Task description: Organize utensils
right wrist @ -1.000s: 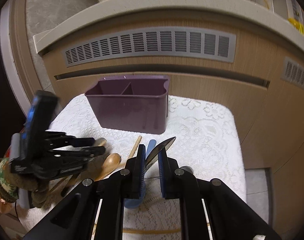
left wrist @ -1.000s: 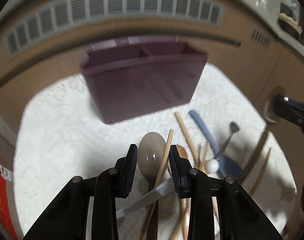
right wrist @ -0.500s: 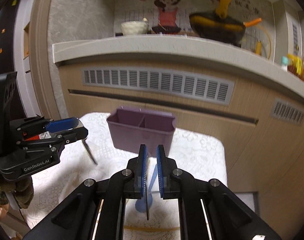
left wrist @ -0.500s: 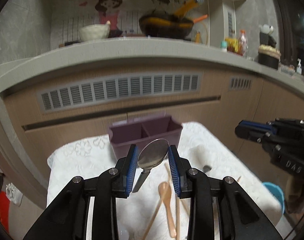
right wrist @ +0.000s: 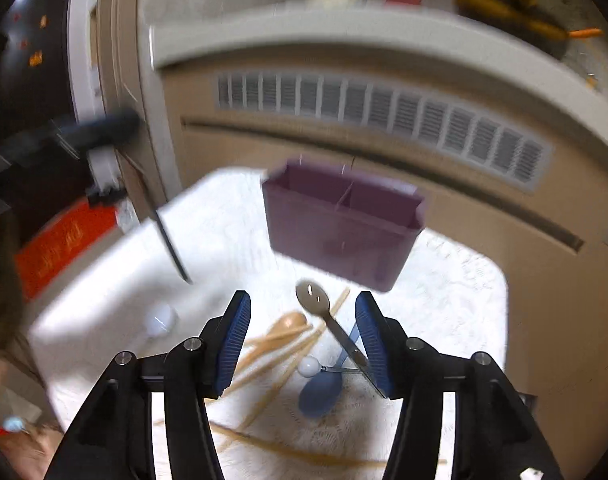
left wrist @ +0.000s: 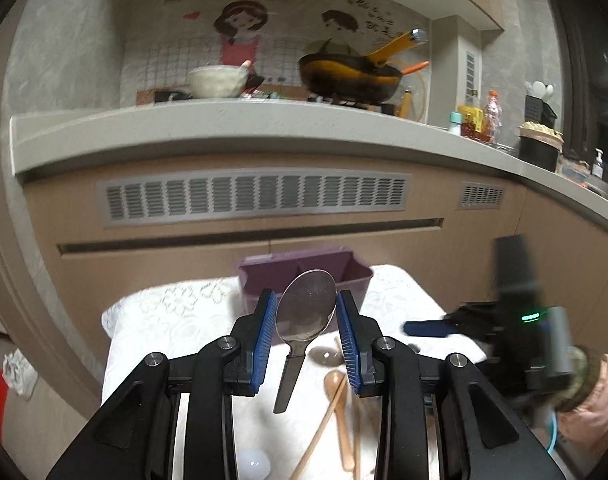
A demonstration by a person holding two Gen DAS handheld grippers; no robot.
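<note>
My left gripper (left wrist: 304,305) is shut on the bowl of a large metal spoon (left wrist: 306,316), whose dark handle hangs down above the table. A purple two-compartment caddy (left wrist: 260,276) stands behind it on the white lace cloth. My right gripper (right wrist: 302,308) is opening. A small metal spoon (right wrist: 313,297) lies between its jaws with its handle running beside the right pad, and neither pad presses on it. The caddy (right wrist: 336,236) is just beyond. The left gripper (right wrist: 100,132) shows blurred at the left, with the spoon handle (right wrist: 172,248) dangling.
Wooden spoons and chopsticks (right wrist: 284,334), a blue spoon (right wrist: 318,394), a white ball-ended utensil (right wrist: 308,366) and a white round piece (right wrist: 160,320) lie on the cloth (right wrist: 456,300). A cabinet front with vents rises close behind the table.
The left gripper rose off the pile with the metal spoon in it. The right gripper, shut on a thin utensil before, now stands wide, and its view has tilted down over the table.
</note>
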